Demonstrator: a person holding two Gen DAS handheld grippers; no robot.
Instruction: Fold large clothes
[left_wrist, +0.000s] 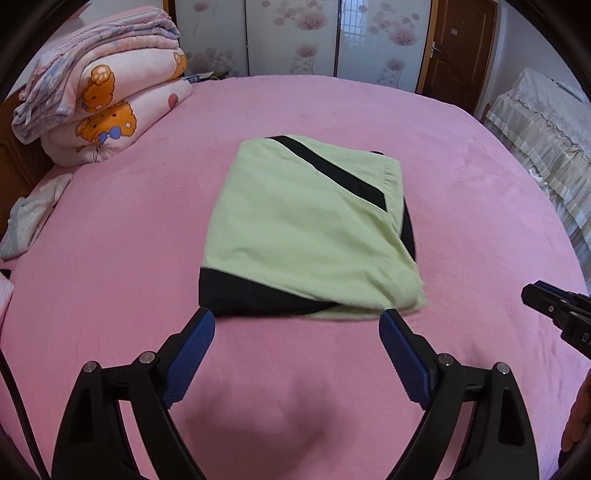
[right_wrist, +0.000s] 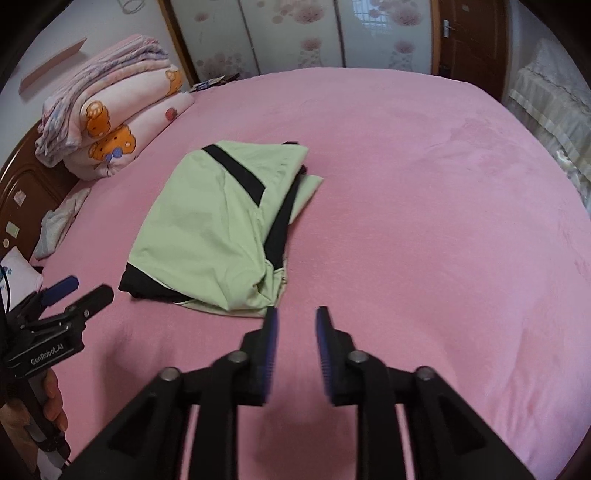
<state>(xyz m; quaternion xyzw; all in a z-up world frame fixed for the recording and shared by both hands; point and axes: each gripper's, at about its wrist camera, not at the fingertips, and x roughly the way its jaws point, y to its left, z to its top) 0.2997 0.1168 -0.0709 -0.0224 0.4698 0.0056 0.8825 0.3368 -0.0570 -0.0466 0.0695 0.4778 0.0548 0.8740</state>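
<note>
Garment, pale green with black panels, lies folded into a compact rectangle near the middle of a pink bed, and neither gripper touches it. Judging by its shape, the folding looks nearly or wholly done: the cloth sits in several stacked layers, with a black band along the near edge and a black diagonal stripe across the far right corner. What may be left is tidying. In the right wrist view the right side looks looser, with a green flap poking out past the stack and a bunched near corner, so one more smoothing pass or a final fold could be wanted; that is a judgement only. The bundle's long axis runs away from the cameras, from the near edge of the bed toward the far wall, leaning slightly to the left at the far end. Its short, black-edged end faces the grippers. The left gripper hovers over bare bed just short of that near edge, jaws wide apart and empty. The right gripper hangs just beside the bundle's near right corner, jaws a narrow gap apart, nothing between them. Folded quilts are piled at the far left corner of the bed, well apart from the garment.
</note>
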